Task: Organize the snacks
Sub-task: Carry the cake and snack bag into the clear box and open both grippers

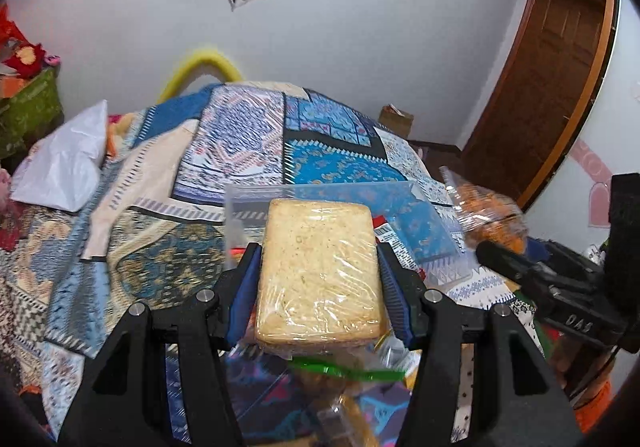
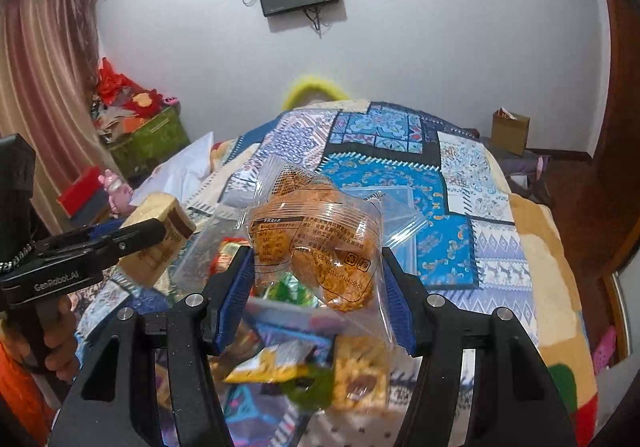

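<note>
Snacks clamped in both claws [image 1: 318,271] [image 2: 318,275] above quilt [image 1: 332,163].

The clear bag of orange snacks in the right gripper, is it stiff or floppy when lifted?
The clear bag of orange snacks is probably floppy: its film creases and sags in the right gripper. It looks light. The pieces may crush under a tight squeeze.

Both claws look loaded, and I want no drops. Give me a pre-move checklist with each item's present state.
1. Left claw grips the wrapped biscuit block on both sides: ok.
2. Right claw holds the clear bag of orange snacks: ok, though the wrapper is loose.
3. Clear plastic container lies ahead on the quilt: ok.
4. Container has room: cannot tell.
5. The claws are apart: ok.
</note>
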